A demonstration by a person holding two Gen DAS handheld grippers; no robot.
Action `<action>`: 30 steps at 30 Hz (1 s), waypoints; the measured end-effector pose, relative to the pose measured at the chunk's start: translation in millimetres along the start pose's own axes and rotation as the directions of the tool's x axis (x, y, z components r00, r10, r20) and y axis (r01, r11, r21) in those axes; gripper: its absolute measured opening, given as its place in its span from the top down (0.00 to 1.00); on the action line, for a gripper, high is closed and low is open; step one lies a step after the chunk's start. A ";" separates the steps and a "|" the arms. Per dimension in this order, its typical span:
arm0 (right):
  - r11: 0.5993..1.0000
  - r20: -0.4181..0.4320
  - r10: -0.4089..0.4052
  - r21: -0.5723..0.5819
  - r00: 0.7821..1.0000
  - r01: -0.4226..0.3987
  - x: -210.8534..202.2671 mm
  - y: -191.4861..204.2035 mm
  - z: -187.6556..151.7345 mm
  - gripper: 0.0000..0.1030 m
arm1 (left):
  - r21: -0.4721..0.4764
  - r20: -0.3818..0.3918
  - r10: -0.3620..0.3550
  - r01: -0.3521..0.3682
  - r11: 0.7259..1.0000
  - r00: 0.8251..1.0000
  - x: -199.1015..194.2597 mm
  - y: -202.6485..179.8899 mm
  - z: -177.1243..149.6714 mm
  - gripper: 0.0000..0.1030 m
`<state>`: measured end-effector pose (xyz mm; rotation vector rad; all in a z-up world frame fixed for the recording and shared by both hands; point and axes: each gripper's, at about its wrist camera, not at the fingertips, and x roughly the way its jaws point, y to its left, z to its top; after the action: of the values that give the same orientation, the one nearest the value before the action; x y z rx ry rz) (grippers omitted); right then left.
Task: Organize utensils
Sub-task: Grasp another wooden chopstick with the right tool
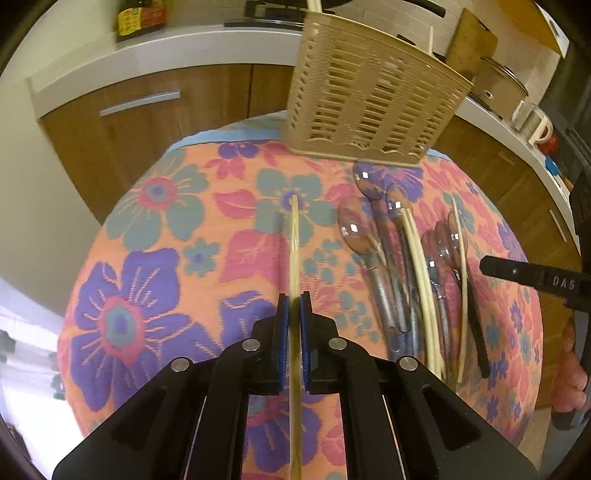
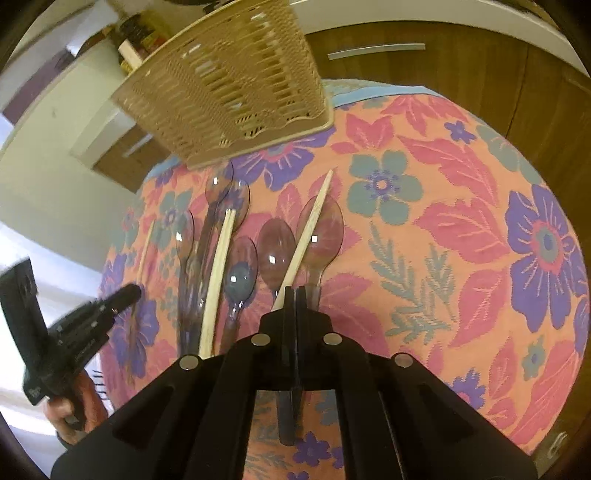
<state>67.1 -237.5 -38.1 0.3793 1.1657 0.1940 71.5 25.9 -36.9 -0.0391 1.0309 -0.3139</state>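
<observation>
Here the left gripper (image 1: 294,299) clamps a chopstick (image 1: 294,236), while the right gripper (image 2: 295,291) grips a spoon (image 2: 320,230) handle by the basket (image 2: 229,92).

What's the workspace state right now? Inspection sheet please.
Surface: floral tablecloth over a table.
Job's things: beige slotted holder upright at the far edge; clear spoons and pale chopsticks lying mixed in front of it.
Clutter: nothing seen.
Grippers: left hand-held gripper shut on a lone chopstick; right hand-held gripper shut on a dark stick, kind unclear.
Cables: nothing seen.
Surroundings: wooden cabinets, counter with a bottle and mugs.
</observation>
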 end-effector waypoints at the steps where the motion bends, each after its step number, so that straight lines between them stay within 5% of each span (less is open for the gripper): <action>1: 1.000 -0.008 0.018 0.004 1.000 -0.018 0.9 -0.2 1.5 0.93 | 0.001 -0.002 -0.004 0.004 1.000 1.000 0.4 0.9 -0.3 0.96; 9: 1.000 -0.043 0.007 0.002 0.999 -0.007 12.6 7.9 4.9 0.80 | 0.048 -0.010 -0.036 0.036 0.998 0.999 6.8 -5.7 -6.2 0.96; 14: 0.999 -0.063 -0.032 0.003 0.997 0.032 23.8 14.7 9.1 0.80 | 0.058 -0.005 -0.043 0.043 0.997 0.999 8.4 -5.4 -6.0 0.96; 16: 0.998 -0.084 -0.057 0.002 0.995 0.057 30.2 17.5 10.1 0.92 | 0.059 -0.003 -0.044 0.044 0.997 0.999 8.7 -4.6 -6.1 0.96; 20: 0.997 -0.069 -0.073 -0.007 0.995 0.072 26.9 17.9 5.4 0.97 | 0.058 0.000 -0.045 0.045 0.997 0.999 7.3 -4.6 -7.0 0.96; 30: 1.000 -0.067 -0.016 -0.017 0.998 0.015 5.6 8.3 0.5 0.97 | 0.037 -0.018 -0.064 0.065 0.997 0.998 7.6 -8.6 -8.9 0.96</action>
<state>70.0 -228.1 -39.4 0.3515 1.2320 0.2035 65.6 16.6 -46.3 -0.0363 1.0413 -0.3925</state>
